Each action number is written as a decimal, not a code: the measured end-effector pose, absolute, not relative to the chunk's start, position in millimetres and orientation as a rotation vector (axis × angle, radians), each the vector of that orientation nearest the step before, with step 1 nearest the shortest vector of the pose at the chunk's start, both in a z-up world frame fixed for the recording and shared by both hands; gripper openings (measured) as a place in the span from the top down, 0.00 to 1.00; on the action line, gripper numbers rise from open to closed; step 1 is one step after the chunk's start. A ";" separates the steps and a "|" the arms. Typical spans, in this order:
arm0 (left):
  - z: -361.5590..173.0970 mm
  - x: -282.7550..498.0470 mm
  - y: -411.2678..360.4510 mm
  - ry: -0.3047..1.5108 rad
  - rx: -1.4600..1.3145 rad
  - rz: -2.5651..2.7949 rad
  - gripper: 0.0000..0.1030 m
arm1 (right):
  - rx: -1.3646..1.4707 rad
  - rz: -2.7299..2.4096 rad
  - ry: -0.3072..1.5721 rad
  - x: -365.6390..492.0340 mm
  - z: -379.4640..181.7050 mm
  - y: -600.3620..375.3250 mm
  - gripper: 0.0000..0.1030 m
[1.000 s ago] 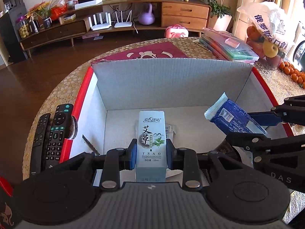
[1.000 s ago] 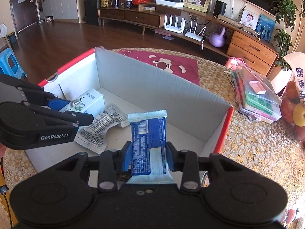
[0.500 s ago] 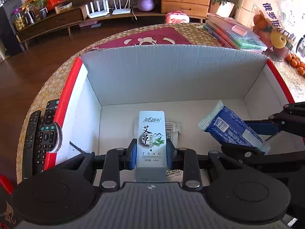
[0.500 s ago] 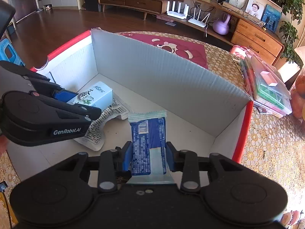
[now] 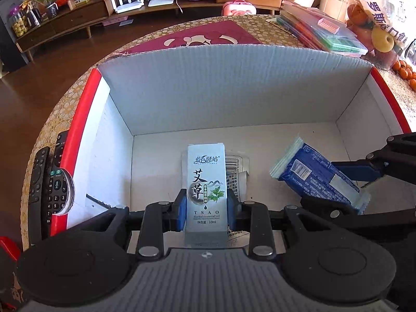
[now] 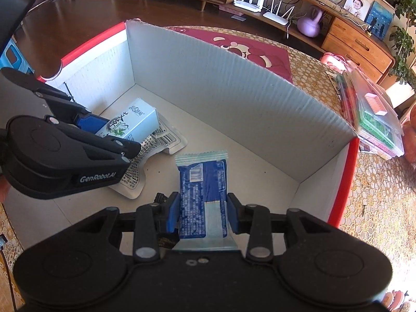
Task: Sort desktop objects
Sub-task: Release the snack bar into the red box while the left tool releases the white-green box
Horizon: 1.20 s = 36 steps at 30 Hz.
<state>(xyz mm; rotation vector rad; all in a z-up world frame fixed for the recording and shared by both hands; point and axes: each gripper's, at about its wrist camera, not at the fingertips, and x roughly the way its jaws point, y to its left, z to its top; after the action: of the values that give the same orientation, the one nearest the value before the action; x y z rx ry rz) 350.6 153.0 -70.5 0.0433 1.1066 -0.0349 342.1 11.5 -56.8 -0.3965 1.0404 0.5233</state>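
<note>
**Two grippers, two packages, one cardboard box**

The left gripper [image 5: 206, 212] has its blue-padded jaws clamped on a tall, narrow carton [image 5: 206, 189] — pale grey-blue card printed with Chinese characters, a green herb sprig and "TSAO". It is held low inside the box [image 5: 234, 88], directly above a flat white sachet [image 6: 153, 150] covered in barcodes and small print that lies crinkled on the box floor.

The right gripper [image 6: 202, 214] grips a soft blue snack packet [image 6: 201, 195], its jaws pressed against both long sides. The packet is glossy film with a barcode, a paler panel near the bottom and a serrated, pale-green seal along the top edge (in the left wrist view it tilts, seal end pointing toward the carton). It, too, is within the box walls, to the right of the carton and apart from it.

The box is corrugated board, ribbed grey-white inside, with bright red outer rims. It stands on a table under a gold lace-patterned cloth [image 6: 377, 208]. Outside the left wall lie two black remote controls [image 5: 49, 189] — side by side, touching the red edge.
</note>
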 end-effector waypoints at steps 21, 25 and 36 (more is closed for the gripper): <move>-48.7 338.8 156.5 1.093 0.032 0.022 0.46 | -0.392 0.537 0.993 324.6 -32.5 1.6 0.46; -39.1 332.7 151.7 1.077 0.036 0.017 0.46 | -0.388 0.540 0.966 315.8 -20.2 -5.4 0.46; -7.9 305.7 133.5 1.028 0.051 -0.017 0.46 | -0.350 0.536 0.926 289.7 11.5 -25.4 0.46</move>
<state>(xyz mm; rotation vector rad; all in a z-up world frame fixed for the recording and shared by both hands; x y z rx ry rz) 305.7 133.5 -7.9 0.0512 1.0281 -0.0174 289.7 -25.4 11.5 -0.3499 0.9255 0.5361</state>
